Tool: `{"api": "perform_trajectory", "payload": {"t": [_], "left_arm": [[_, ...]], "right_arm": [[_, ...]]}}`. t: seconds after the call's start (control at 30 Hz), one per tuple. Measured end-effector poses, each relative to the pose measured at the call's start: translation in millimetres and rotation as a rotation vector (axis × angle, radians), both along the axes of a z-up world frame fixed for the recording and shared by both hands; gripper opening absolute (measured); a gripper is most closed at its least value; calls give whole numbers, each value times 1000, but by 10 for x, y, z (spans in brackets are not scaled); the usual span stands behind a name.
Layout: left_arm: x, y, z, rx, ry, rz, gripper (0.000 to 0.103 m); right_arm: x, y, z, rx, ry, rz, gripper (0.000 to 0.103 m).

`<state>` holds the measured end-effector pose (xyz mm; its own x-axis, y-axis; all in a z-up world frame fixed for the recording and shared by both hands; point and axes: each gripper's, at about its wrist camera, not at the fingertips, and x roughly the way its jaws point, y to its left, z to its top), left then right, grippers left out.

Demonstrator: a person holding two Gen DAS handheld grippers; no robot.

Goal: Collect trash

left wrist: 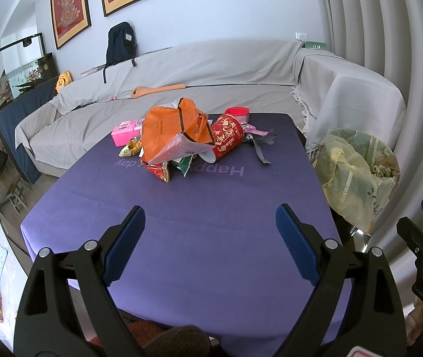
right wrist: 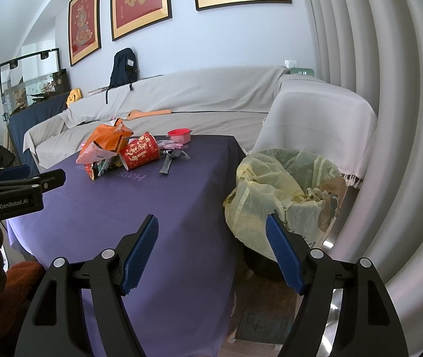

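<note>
Here both hand-held grippers, left (left wrist: pixel 210 217) and right (right wrist: pixel 212 228), gape empty; orange bag (left wrist: pixel 171 126) hides much trash.

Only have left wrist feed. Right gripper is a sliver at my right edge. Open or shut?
Observer: Open. The right gripper has its fingers spread wide, with nothing between them.
Operator: What's in front of it?
Observer: The right-hand edge of the purple table and the yellow-bagged trash bin beside it.
Operator: What's under the bag?
Observer: A dark bin base shows below the bag, sitting on a brown wooden surface lower than the tabletop.
</note>
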<state>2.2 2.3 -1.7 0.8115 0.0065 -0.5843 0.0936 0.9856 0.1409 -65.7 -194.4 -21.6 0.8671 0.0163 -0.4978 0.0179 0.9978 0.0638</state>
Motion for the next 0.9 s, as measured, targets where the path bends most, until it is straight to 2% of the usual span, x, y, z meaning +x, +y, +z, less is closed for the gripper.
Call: {"api": "perform_trajectory", "payload": {"t": [0.73,0.9], "left_arm": [[6,-2,4,-1,5,0,85],[56,41,-35,-16,30,-2,85]], "right_arm": [[-19,13,2,-1,5,-2,71],[-23,1,-41,-12,7,-20,71]]}}
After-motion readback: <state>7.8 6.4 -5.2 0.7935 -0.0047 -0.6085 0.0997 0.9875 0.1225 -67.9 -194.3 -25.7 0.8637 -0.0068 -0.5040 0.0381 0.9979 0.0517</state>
